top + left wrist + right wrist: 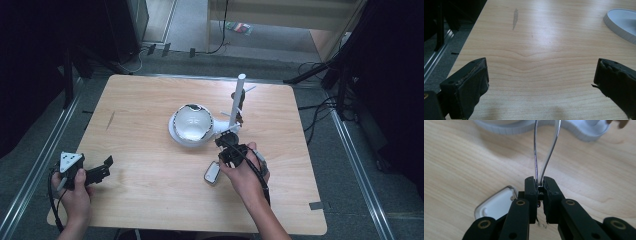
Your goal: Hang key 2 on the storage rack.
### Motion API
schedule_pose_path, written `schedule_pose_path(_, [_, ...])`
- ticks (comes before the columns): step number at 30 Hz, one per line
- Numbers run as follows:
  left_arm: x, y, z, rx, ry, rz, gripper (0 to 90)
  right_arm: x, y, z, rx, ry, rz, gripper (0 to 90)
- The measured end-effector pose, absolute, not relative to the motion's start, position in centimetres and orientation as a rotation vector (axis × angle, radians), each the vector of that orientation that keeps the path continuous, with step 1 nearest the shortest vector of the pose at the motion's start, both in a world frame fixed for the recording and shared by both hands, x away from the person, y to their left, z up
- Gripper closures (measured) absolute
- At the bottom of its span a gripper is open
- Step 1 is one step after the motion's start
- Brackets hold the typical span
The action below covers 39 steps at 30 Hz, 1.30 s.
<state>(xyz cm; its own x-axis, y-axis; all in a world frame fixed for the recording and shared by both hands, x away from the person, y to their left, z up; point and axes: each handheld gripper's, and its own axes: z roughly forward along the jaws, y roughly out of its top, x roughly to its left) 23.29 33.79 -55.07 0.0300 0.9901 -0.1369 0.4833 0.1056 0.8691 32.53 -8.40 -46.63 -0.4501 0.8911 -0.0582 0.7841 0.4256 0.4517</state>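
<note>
Table [150, 195]: light wood, rounded corners, grey floor around it.
Left gripper [102, 169]: low at 8 o'clock on the table, held in the person's left hand [75, 192]; jaws spread wide over bare wood, nothing between them. In the left gripper view [540, 82] the white base [621, 21] shows at 2 o'clock.
Right gripper [226, 140]: just right of centre, at 4 o'clock from the bowl; jaws pressed together, pinching a thin silvery handle [544, 157] that runs up toward the base [584, 131].
Bowl [191, 121]: shiny, round, on the white base [176, 135], table centre.
White post [237, 100]: upright, at 3 o'clock of the bowl.
Small white device [212, 173]: flat on the table, at 7 o'clock from the right gripper [539, 182], just beside it [496, 203].
</note>
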Motion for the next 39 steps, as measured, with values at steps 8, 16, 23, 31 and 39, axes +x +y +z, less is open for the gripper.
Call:
schedule_pose_path(8, [23.3,33.8,-55.1,1.491,1.572,0.786,0.0,32.2,-8.9,-45.3,1.42,2.262,0.641,83.4])
schedule_pose_path(16, [23.3,33.8,-55.1,1.494,1.57,0.788,0.0,31.5,-9.3,-44.3,1.377,2.132,0.731,83.4])
schedule_pose_path(23, [23.3,33.8,-55.1,1.487,1.573,0.787,0.0,31.0,-9.5,-44.0,1.336,2.026,0.812,83.4])
schedule_pose_path(31, [23.3,33.7,-55.1,1.493,1.569,0.806,0.0,30.4,-9.7,-43.6,1.282,1.949,0.881,83.4])
schedule_pose_path(39, [23.4,33.5,-55.1,1.5,1.575,0.827,0.0,30.0,-10.0,-43.3,1.246,1.872,0.931,83.4])
